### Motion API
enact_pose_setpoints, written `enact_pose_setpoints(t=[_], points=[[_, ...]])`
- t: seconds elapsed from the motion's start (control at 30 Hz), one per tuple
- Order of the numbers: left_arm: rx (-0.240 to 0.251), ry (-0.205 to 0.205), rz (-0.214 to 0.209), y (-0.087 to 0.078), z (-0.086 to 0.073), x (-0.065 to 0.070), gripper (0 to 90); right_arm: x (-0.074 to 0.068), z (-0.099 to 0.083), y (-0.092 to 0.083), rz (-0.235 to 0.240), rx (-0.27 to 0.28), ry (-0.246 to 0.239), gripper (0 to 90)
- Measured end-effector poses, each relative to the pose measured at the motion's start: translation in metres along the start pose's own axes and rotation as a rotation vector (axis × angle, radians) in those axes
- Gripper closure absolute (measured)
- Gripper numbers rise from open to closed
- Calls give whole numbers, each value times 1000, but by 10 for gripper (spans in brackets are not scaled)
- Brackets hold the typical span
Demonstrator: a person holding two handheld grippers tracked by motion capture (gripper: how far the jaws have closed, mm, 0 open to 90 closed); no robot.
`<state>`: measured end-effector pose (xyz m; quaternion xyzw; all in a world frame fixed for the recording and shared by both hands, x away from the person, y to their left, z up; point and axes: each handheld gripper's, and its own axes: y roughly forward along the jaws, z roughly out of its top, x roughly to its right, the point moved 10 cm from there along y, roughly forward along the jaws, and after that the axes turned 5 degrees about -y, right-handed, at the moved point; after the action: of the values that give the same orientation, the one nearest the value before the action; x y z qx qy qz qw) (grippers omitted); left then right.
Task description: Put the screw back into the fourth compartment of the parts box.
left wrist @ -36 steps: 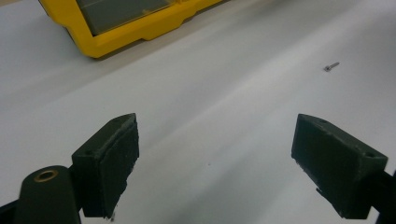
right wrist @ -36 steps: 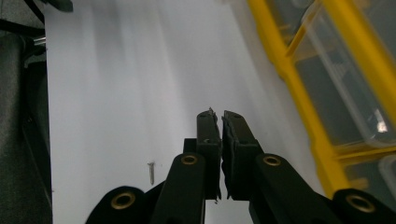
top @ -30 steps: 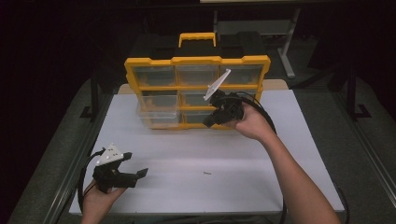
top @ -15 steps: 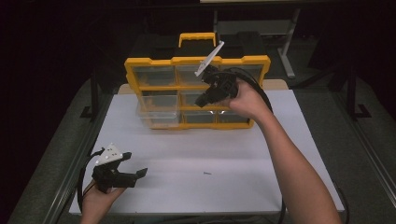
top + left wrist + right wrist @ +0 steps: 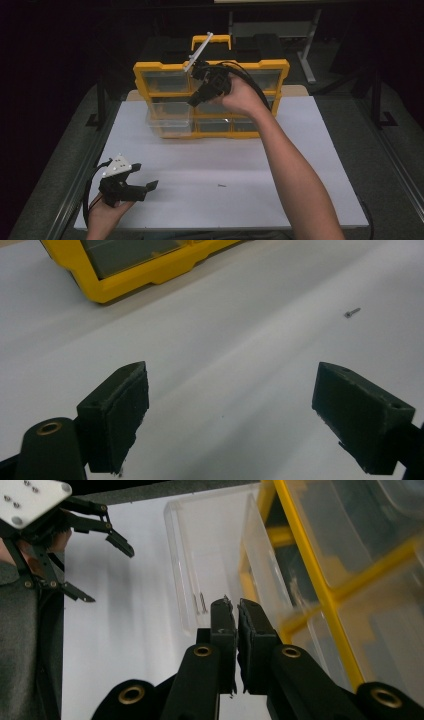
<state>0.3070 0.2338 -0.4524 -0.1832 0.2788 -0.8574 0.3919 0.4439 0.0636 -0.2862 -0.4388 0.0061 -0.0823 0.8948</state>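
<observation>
While the right claw [image 5: 196, 98] hangs in front of the yellow organizer [image 5: 165, 69] at the far side of the white table [image 5: 310, 165], its jaws are pressed together; whether something tiny is nipped between the tips, I cannot tell. One clear drawer [image 5: 200, 555] is pulled out low on the organizer's left side, with what look like a couple of screws [image 5: 200, 602] inside. A single small screw [image 5: 351, 313] lies loose on the table, well apart from the organizer. The left claw [image 5: 145, 179] rests near the table's front left corner, jaws spread wide, holding nothing. The screw is likely light, rigid metal, slick and prone to roll; pinch across the shank. The drawer is thin hard transparent plastic, light, probably slides easily; take its front lip. The organizer frame is a stiff moulded boxy grid.
</observation>
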Motion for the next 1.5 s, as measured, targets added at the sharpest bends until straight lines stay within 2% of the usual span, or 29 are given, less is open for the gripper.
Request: enact_pose_setpoints(t=[0.07,0.1,0.37,0.4,0.6,0.67,0.9,0.97,1.1,1.17,1.23,1.5], points=[[-8,13,3,-1,-1,-2,146,-2,8,7,12,-4,-4,852],[0,-7,1,-1,0,-1,146,-3,12,10,16,-3,-10,851],[1,-9,-4,-1,0,-1,146,-5,33,36,40,3,-24,851],[3,0,-4,-1,0,-1,146,-5,35,39,44,4,-26,851],[9,5,-1,-2,1,-2,146,-3,33,58,56,-13,-14,851],[11,-8,-1,-2,1,-1,146,-2,30,63,59,-16,-7,851],[10,-5,-1,-3,1,-1,146,-2,20,80,71,-42,10,847],[13,-7,-1,-2,1,-2,146,0,19,83,61,-37,5,837],[11,-7,-1,-3,1,-2,146,-1,21,83,70,-20,14,815],[10,-8,-1,-3,1,-3,146,-1,21,79,60,-16,11,813],[7,1,-2,-3,1,-4,146,-1,21,73,58,-10,12,812],[15,-10,1,-2,2,-2,146,-3,11,35,20,19,10,798]])
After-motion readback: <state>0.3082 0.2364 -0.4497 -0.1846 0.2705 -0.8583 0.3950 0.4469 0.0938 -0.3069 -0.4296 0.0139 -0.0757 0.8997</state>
